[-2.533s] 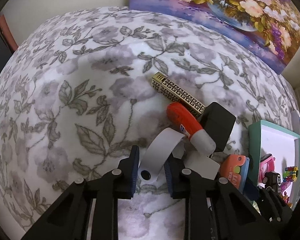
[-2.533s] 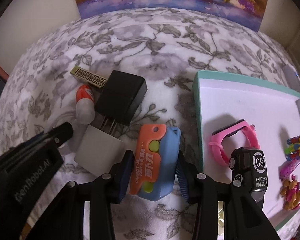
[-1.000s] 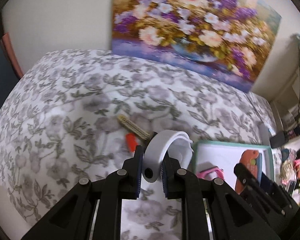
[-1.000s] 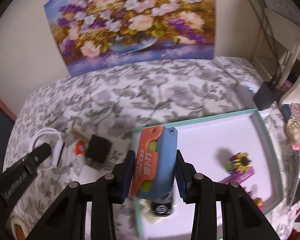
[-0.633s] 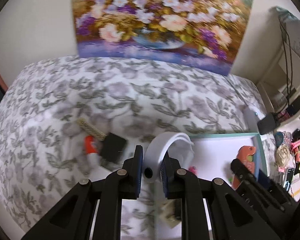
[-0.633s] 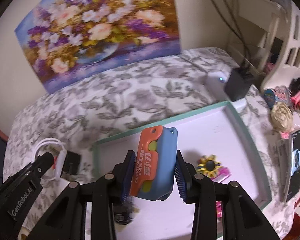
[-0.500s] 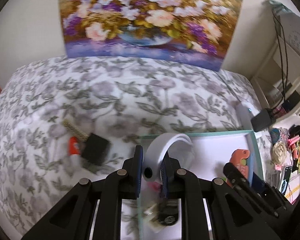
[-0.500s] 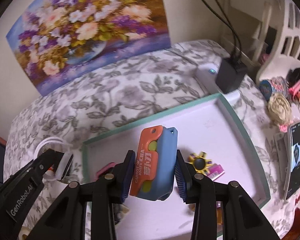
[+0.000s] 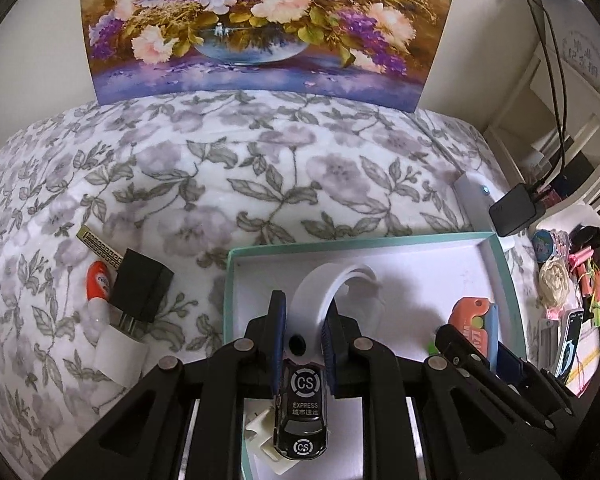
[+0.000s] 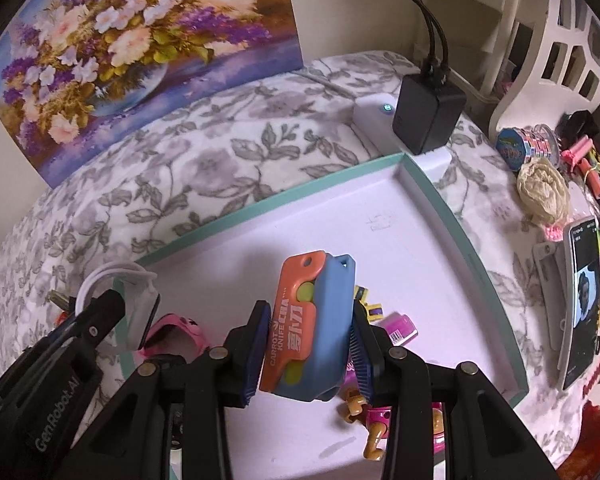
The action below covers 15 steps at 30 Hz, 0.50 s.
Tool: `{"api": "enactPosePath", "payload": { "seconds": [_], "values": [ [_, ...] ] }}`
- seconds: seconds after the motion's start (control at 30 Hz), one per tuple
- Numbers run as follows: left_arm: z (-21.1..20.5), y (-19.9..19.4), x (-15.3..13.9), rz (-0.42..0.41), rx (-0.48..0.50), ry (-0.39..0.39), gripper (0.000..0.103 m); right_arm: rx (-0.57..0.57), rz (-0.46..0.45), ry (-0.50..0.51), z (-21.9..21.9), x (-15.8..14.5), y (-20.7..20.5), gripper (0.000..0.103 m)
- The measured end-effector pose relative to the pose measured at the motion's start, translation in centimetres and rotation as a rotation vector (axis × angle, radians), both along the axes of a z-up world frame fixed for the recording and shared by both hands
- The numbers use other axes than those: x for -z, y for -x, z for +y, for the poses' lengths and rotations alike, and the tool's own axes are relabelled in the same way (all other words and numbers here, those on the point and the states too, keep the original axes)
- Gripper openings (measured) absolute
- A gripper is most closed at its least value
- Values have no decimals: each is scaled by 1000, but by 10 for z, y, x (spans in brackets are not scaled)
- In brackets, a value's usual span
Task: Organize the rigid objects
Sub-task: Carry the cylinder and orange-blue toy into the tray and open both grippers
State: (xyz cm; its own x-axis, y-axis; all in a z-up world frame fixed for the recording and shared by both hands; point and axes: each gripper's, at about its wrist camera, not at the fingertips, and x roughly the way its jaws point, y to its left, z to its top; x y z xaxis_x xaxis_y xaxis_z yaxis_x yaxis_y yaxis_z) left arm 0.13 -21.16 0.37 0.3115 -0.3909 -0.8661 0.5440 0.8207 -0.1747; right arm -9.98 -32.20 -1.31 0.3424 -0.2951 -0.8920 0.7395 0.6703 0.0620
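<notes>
I had carried both loads from the bed to over the tray; my left fingers pinched the white band, my right fingers the knife; both seemingly hung clear, unreleased.

Left gripper pitched steeply downward, blue pads clamped tight on the strap of a white wristband — black linkage arms fanning back toward the camera. Right gripper likewise angled well down, pads pressed against both flat sides of an orange-and-blue carrot knife toy, held upright between them. Both grippers side by side, the left one's black finger showing at the lower left edge of the right wrist view.
</notes>
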Motion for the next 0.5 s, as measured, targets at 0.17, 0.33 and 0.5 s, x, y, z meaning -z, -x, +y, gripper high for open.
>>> {"api": "enactPosePath", "payload": {
  "seconds": [0.17, 0.33, 0.5],
  "values": [
    [-5, 3, 5, 29, 23, 9, 17, 24, 28, 4, -4, 2, 4, 41],
    [-8, 4, 7, 36, 33, 1, 17, 41, 45, -14, -9, 6, 8, 41],
    [-8, 4, 9, 45, 33, -3, 17, 40, 48, -8, -9, 4, 9, 41]
  ]
}}
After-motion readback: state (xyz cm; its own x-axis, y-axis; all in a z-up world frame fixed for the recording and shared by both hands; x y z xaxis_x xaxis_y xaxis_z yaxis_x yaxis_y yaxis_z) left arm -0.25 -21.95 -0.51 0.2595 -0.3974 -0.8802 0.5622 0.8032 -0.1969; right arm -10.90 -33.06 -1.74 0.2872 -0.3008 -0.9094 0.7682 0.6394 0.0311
